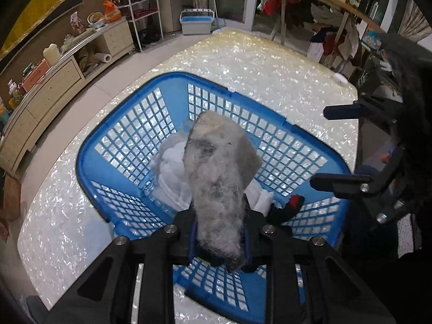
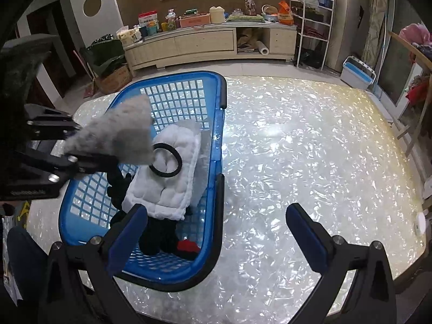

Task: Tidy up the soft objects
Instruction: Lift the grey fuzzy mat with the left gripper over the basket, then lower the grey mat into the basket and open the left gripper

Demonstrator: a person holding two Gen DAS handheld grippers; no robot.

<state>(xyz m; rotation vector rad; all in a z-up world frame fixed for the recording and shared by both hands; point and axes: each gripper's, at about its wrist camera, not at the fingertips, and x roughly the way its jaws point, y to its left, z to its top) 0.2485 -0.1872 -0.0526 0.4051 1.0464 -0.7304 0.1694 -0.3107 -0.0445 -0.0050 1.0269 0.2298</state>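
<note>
Left hand-held gripper [image 1: 220, 232] clenched on grey fuzzy cloth [image 1: 218, 172], held above blue basket [image 1: 89, 145] near desk [image 2: 297, 148] left edge. Right hand-held gripper [image 2: 216, 224] released, beside basket. Inside: white padded cloth [image 2: 167, 178], black ring [image 2: 166, 159].

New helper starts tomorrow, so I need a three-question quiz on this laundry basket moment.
1. True or false: the left gripper holds a grey fluffy cloth above the blue basket.
2. What lies on the white quilted cloth? A) black ring B) spoon C) book
3. Are the right gripper's jaws open or shut?

Key: 1 true; 2 A, the black ring; 3 open, holding nothing.
</note>
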